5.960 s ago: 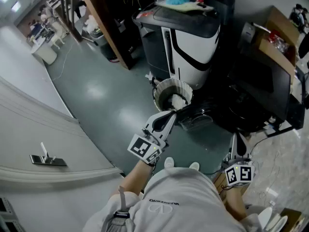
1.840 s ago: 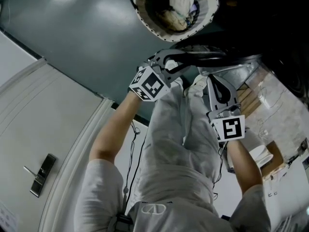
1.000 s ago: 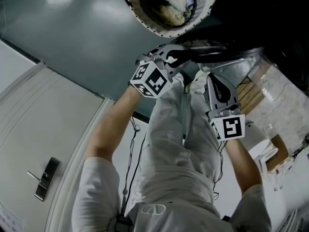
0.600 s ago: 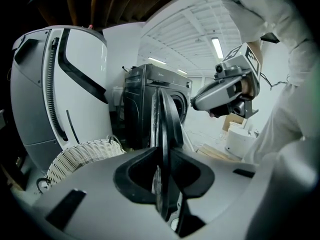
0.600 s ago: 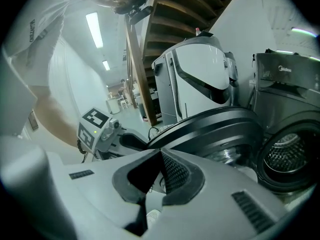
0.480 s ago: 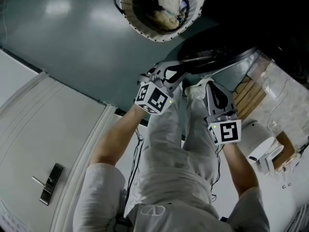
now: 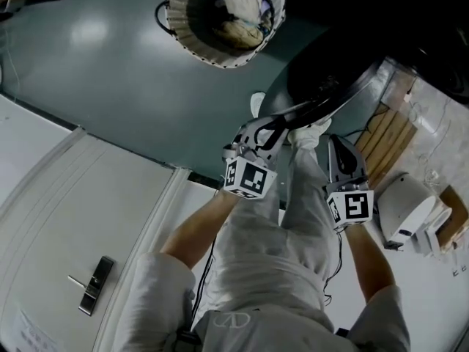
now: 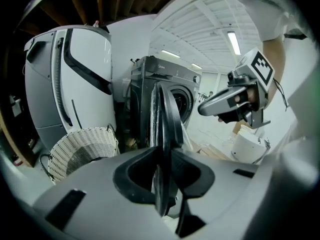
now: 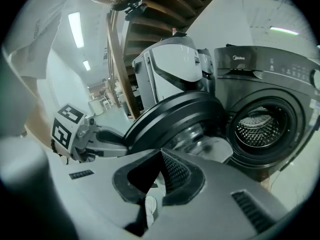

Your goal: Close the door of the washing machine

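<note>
The left claw [image 7: 277, 125] has its jaws partway apart, and the thin rim of the door [image 8: 165, 111] sits right between them. It looks pinched there. The right claw [image 7: 339, 144] is squeezed shut and holds nothing. It hangs just beside the left one, near the inner side of the door.

The door is round, dark and open. It stands edge-on straight ahead of the left claw. The washing machine [image 9: 260, 79] is behind it, and its hole shows in front of the right claw, off to that claw's right. A white basket [image 7: 220, 17] with clothes in it sits past the left claw, on the floor.

I think the door is hard and a bit heavy, with a see-through bowl in the middle. It won't bend. It can only swing on its hinge. The rim looks smooth, so it may slip. The best place to hold is the rim, far from the hinge. A slow push until it clicks seems right, not a slam.
</note>
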{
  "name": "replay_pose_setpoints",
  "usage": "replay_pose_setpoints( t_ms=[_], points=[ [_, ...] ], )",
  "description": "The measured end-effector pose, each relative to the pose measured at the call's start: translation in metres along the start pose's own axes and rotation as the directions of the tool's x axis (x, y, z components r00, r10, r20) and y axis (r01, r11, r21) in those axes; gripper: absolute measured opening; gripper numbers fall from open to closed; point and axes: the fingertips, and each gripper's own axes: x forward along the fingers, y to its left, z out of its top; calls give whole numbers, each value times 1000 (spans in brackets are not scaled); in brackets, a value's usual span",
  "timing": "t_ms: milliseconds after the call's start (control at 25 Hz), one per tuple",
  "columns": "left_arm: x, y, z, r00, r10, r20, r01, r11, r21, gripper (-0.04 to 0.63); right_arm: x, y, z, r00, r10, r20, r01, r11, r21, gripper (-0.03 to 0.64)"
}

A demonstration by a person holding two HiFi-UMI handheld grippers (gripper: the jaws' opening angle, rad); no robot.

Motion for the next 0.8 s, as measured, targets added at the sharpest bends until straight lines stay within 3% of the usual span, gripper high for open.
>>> replay_pose_setpoints(
  t_ms=[320,800],
  points=[
    [8,-34,-1,996,73,-53,-76,996,-45,77,-27,-24,-31,999,-46,-12,47,999,25,11],
    [32,-103,10,990,94,-108,-111,980,-163,91,-73,-49,-73,996,-85,-6,85,995,57,11]
  ],
)
